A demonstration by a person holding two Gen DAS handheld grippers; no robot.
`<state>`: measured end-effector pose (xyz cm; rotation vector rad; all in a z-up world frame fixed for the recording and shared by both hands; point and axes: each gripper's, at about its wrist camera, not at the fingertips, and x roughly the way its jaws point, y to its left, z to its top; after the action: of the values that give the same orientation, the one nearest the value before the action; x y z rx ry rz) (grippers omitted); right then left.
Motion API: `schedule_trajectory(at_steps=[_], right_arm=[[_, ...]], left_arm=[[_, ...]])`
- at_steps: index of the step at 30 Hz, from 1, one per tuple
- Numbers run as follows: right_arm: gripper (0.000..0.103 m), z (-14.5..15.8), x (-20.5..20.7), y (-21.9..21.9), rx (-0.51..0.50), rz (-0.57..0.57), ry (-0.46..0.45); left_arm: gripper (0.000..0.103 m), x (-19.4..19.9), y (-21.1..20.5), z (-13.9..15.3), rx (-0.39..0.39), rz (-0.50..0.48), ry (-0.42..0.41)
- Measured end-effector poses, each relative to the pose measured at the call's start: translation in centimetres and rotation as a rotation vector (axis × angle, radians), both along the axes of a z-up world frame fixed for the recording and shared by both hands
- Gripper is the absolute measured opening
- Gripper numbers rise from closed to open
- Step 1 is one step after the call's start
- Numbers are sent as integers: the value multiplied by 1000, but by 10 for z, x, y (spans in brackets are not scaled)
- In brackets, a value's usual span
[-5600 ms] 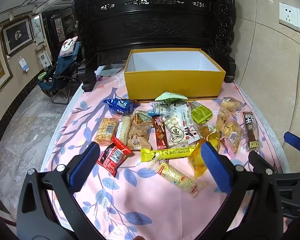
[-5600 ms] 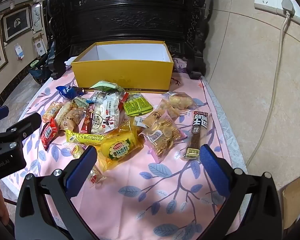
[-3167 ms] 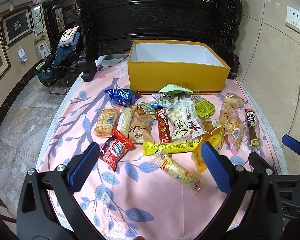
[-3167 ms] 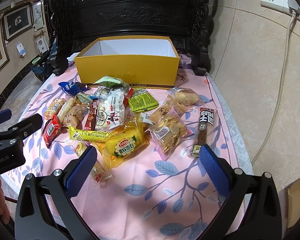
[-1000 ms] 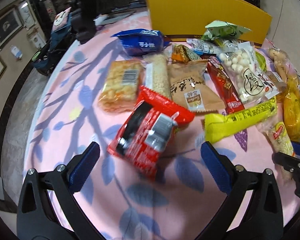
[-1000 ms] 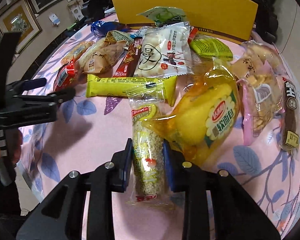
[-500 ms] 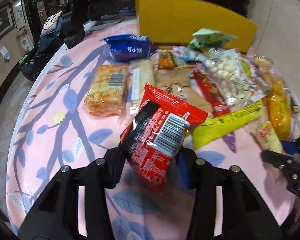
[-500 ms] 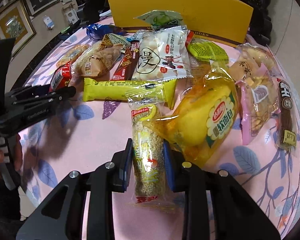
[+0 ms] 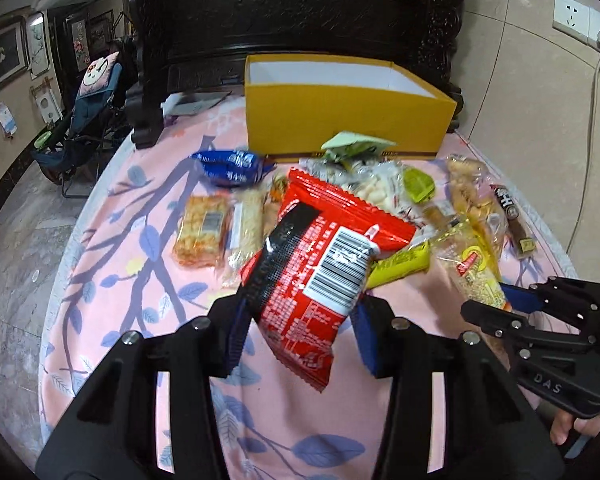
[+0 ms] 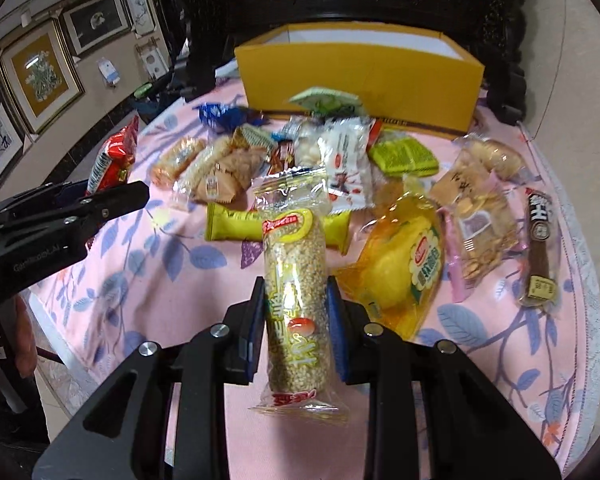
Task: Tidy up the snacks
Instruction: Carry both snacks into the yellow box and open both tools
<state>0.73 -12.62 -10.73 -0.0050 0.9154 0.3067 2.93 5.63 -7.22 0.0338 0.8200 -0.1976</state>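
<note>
Left gripper [image 9: 300,320]: blue ribbed pads clamped partway shut on a glossy red-and-black crinkle-foil snack packet [image 9: 320,264], white barcode panel facing the camera. Packet is lifted clear of the cloth, tilted, its serrated top edge toward the box; it blocks much of the pile behind it.

Right gripper [image 10: 296,312]: closed tight on a clear-film cylindrical sesame/grain bar [image 10: 296,296], yellow-red label at the top, pads squeezing its middle. Lower sealed end hangs below the pads; bar is raised off the table.

Open rectangular yellow cardboard box [image 9: 348,120], white inside, sits at the far edge of the pink leaf-print tablecloth [image 9: 112,264]; what is on its floor is not visible from either view.

The other snacks lie loose between box and grippers:
- blue foil pack [image 9: 232,170]
- orange cracker pack [image 9: 202,232]
- long yellow wrapper [image 10: 236,222], middle hidden by the held bar
- soft yellow cake bag [image 10: 404,268]
- lime green pack [image 10: 404,156]
- dark brown stick [image 10: 540,248]

Label print mostly too blurred to read. A hand [image 9: 576,432] is partly cut off at lower right in the left view.
</note>
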Motion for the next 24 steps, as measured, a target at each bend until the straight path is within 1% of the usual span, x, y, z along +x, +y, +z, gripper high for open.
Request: schedule_trajectory(at_steps=[4,6,9,11,12,14,15,16,18,19,22,24], right_arm=[[29,23,7,-9,10,-7,-41],[29,37,16,-14,19,-8,-56],[29,62,46,-23,18,-23,-90],[29,78,75,-30,32,-35,-99],[29,86,95,-33,36,-44,-99],[29,97,124,-41,42,-65,-103],[29,102,141,-44,52,-79,-102],[29,109,164,-48,72,-95,-98],[29,116,196,-53,90,-117,-91],[29,119,216,-55,94,-132,-86],[29,120,258,-58,104,-161,-71],[29,121,277,-57,102,-173,-72]], left_arm=[[46,10,-14,9,-13,-25,29],[46,20,-24,19,6,-36,28],[46,43,-38,39,28,-48,2],[46,64,-45,56,18,-58,-14],[46,83,-49,68,9,-59,-22],[46,110,-53,84,1,-47,-35],[46,131,-56,94,0,-38,-47],[46,146,-58,100,4,-27,-55],[46,186,-65,111,22,-1,-67],[46,198,-66,113,24,7,-65],[46,242,-70,111,32,29,-52],[46,266,-69,105,34,41,-41]])
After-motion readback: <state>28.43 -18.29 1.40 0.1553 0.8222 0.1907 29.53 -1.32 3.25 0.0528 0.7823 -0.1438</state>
